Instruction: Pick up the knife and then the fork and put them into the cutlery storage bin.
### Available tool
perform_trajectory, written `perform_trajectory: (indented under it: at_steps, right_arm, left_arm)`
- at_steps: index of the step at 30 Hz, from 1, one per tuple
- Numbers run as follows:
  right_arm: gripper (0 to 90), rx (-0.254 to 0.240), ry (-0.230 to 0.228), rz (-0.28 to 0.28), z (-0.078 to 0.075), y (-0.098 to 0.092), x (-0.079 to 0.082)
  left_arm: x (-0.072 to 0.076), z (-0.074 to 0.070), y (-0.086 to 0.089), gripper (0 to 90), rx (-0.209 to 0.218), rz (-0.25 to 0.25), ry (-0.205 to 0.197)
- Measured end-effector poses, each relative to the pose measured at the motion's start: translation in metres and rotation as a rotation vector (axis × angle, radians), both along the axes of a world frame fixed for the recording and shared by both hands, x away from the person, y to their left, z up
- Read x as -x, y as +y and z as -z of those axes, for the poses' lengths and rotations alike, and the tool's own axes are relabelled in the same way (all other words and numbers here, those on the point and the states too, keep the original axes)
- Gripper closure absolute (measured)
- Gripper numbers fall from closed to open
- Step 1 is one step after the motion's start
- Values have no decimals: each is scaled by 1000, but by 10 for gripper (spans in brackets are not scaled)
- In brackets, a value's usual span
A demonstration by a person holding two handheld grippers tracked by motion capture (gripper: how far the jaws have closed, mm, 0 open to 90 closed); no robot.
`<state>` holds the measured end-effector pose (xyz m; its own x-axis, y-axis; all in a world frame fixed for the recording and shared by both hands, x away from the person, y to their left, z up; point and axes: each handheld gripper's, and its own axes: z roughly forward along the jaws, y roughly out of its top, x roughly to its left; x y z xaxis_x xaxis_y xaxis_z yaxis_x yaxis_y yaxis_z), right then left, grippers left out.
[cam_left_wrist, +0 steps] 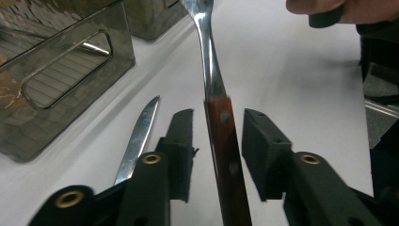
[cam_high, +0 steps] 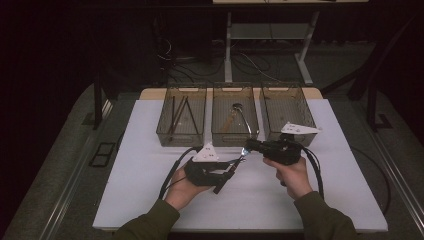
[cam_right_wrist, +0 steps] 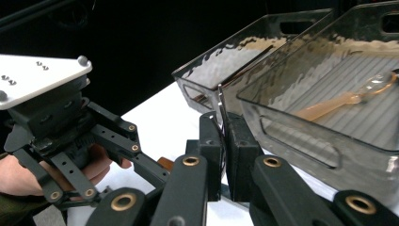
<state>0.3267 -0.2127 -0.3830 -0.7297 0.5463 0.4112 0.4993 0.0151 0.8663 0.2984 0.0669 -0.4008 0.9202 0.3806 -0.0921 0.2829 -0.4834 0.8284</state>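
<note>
A metal utensil with a reddish wooden handle [cam_left_wrist: 225, 155] hangs above the white table between both grippers. My right gripper [cam_high: 247, 148] is shut on its metal end, a thin steel edge [cam_right_wrist: 220, 101] standing up between the closed pads [cam_right_wrist: 240, 141]. My left gripper [cam_high: 234, 165] is open around the handle, with a gap showing on each side between handle and pads [cam_left_wrist: 181, 136]. The utensil's neck [cam_left_wrist: 207, 52] runs up and away toward the right hand. A knife blade [cam_left_wrist: 139, 136] lies on the table beside the left jaw.
Three smoky clear bins stand in a row at the table's far side: the left bin [cam_high: 185, 88] holds dark sticks, the middle bin [cam_high: 233, 88] a spoon and a wooden-handled piece, the right bin [cam_high: 283, 86] stands behind the right gripper. White table [cam_high: 150, 195] lies around the hands.
</note>
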Motion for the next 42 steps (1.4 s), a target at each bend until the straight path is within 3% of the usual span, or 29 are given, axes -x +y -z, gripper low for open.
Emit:
perform_trajectory:
  at_steps: [4, 18, 23, 27, 31, 42]
  right_arm:
    - [867, 8, -4, 23, -2, -9, -1]
    - [867, 47, -27, 94, -10, -37, -5]
    - [867, 56, -29, 123, -12, -46, -7]
    - [867, 71, -34, 134, -15, -52, -9]
    - [867, 80, -38, 145, -21, -57, -12]
    - [868, 79, -78, 228, -51, -87, -30]
  left_arm:
    - [0, 2, 12, 513, 61, 3, 11]
    - [13, 21, 68, 270, 100, -62, 17]
    - [17, 31, 85, 154, 74, -95, 27]
    - [21, 40, 91, 98, 38, -116, 40]
    - [21, 40, 92, 6, 33, -141, 31]
    - [21, 39, 92, 0, 44, -157, 45]
